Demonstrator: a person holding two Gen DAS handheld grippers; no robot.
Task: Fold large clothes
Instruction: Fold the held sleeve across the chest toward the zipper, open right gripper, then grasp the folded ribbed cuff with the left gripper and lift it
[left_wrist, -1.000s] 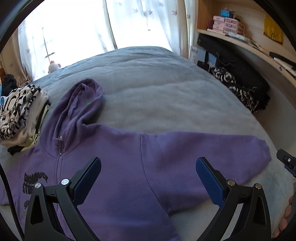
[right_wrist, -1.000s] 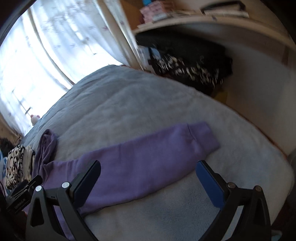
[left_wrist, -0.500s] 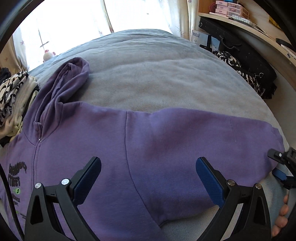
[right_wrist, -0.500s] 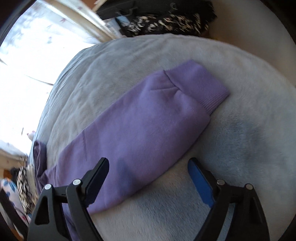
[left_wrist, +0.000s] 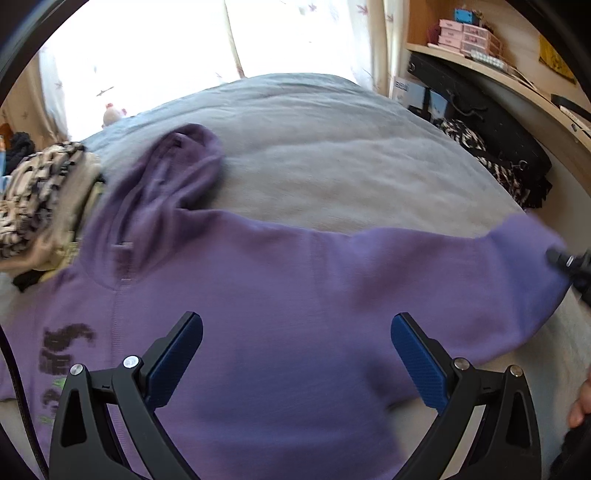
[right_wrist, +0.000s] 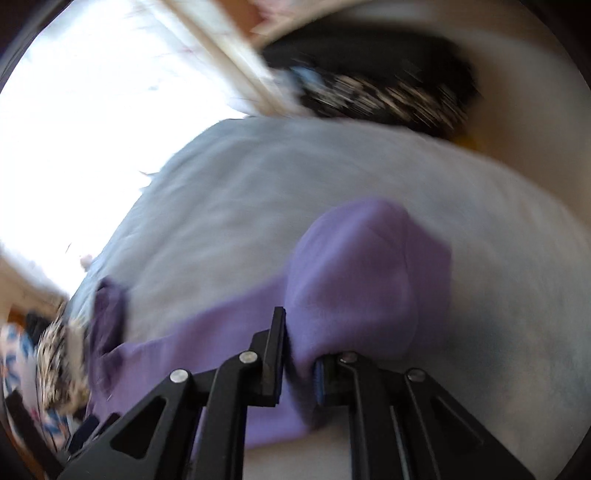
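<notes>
Soft purple fleece zip hoodie (left_wrist: 280, 295) spread on grey plush bed (left_wrist: 332, 147) under the left gripper (left_wrist: 295, 354), jaws wide apart, dark chest print left of it too blurred to read, right gripper (right_wrist: 301, 354) closing, pinching the ribbed sleeve cuff (right_wrist: 369, 273) ahead

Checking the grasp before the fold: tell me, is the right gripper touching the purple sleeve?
Touching. The right wrist view shows the right gripper closing, its jaws pinching the sleeve fabric between them.
</notes>
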